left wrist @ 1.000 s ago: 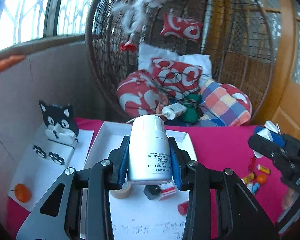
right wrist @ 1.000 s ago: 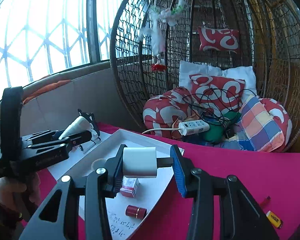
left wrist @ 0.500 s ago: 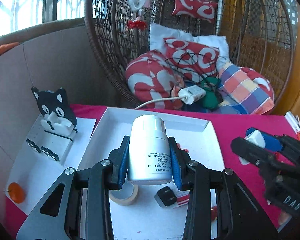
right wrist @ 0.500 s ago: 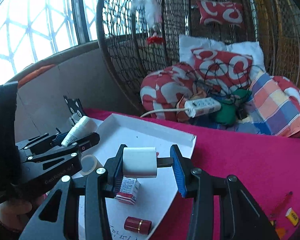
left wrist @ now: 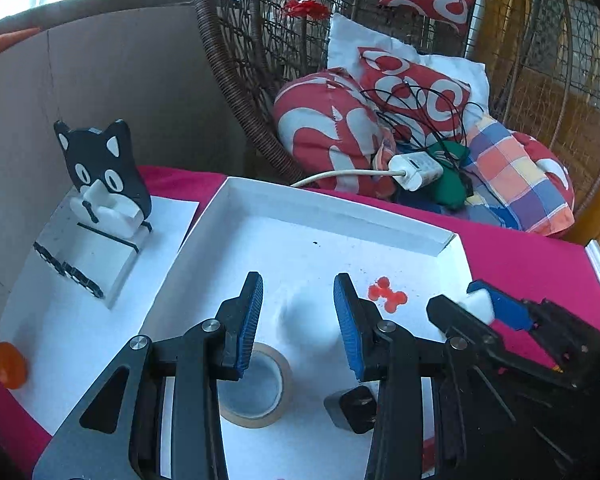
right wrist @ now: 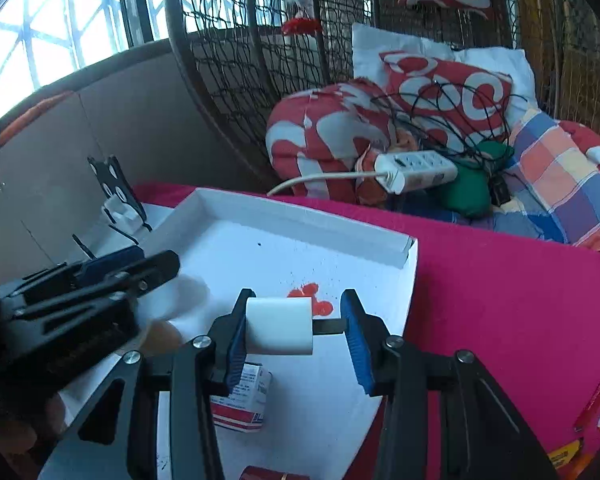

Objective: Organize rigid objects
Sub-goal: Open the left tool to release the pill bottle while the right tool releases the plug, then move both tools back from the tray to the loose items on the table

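My left gripper (left wrist: 298, 300) hangs over the white tray (left wrist: 340, 208) with its jaws opening. The white bottle (left wrist: 308, 316) is a pale blur just beyond the blue pads (left wrist: 252, 316), and neither pad presses on it. The right wrist view shows that same blur (right wrist: 180, 296) at the tip of the left gripper (right wrist: 168, 264). My right gripper (right wrist: 294, 324) is shut on a white charger plug (right wrist: 279, 325), body against the left pad and metal prongs against the right one. It hovers above the tray's (right wrist: 300, 212) right half. From the left wrist view the right gripper (left wrist: 466, 306) comes in at the right.
In the tray lie a tape roll (left wrist: 256, 384), a black adapter (left wrist: 352, 404), a red-and-white box (right wrist: 244, 400), a dark red tube (right wrist: 268, 474) and a red stain (left wrist: 386, 294). A cat-shaped stand (left wrist: 100, 168) is left of it. Small items (right wrist: 592, 400) lie on the red cloth.
Both grippers have sunk closer to the tray. The left jaws have parted and the white bottle has slipped out from between the pads. The right still grips the plug.
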Demonstrator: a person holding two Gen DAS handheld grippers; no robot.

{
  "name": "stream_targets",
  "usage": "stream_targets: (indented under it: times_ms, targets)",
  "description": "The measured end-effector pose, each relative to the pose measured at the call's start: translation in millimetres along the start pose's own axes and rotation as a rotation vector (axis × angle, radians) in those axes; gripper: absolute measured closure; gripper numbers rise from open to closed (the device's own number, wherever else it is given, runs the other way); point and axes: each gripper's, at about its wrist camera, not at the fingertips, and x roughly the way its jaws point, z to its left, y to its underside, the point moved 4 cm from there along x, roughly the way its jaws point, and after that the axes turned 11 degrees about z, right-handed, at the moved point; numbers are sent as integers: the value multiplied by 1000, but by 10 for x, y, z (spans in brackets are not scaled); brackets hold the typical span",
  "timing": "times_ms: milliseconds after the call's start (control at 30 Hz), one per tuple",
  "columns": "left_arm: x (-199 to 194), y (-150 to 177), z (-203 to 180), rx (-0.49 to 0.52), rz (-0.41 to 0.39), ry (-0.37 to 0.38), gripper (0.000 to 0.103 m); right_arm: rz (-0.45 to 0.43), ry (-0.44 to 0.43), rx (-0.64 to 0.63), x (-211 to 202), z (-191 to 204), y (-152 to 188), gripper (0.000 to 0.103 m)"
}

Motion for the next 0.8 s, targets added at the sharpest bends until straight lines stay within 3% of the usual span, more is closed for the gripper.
stream_targets:
  times_ms: [67, 100, 167, 200, 467, 633, 800]
  targets:
    - [-31, 2, 12, -6, -15, -9, 35, 3, 3, -6, 11, 3, 20, 51]
    - [-66, 5, 24, -15, -30, -16, 13, -7, 4, -11, -12, 6, 34, 31]
    - [-198, 23, 61, -39, -85, -23, 2, -52, 12, -14, -102, 3, 58, 6]
    - [-254, 30, 80, -46, -101, -30, 0, -75, 20, -14, -159, -5, 74, 0]
    - [-933, 313, 177, -116, -302, -4, 0, -163, 56, -2, -643, -108, 326, 0]
    - [-1254, 571, 24, -84, -377, 85, 0, -219, 67, 43, -1042, -359, 598, 0]
    - [-1325, 784, -362, -2, -372, 232, 0, -299, 123, 158, -1525, -950, 836, 0]
